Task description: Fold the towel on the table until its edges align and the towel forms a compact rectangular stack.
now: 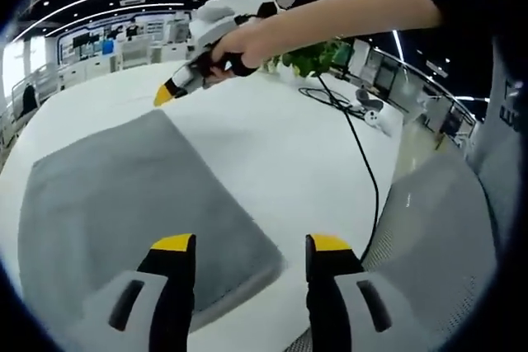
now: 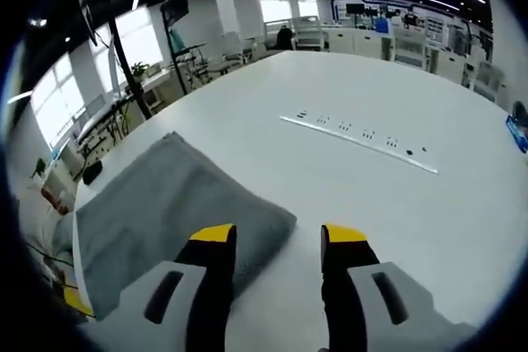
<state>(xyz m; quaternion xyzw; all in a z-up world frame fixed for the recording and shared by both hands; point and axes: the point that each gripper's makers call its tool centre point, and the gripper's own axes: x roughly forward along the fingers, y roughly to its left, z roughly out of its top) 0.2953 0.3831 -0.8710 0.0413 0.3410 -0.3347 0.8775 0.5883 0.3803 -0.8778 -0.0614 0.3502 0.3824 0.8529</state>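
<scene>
With both grippers — left gripper and right gripper — spread wide and empty, we should pinch matching corners of the gray towel lying flat on the white table — folding evenly.

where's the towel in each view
Left gripper view: towel lies left of centre, a corner reaching between the left claw tips.
Right gripper view: towel lies lower left, its corner by the right claw.
Shared landmark: the white table under it.
</scene>
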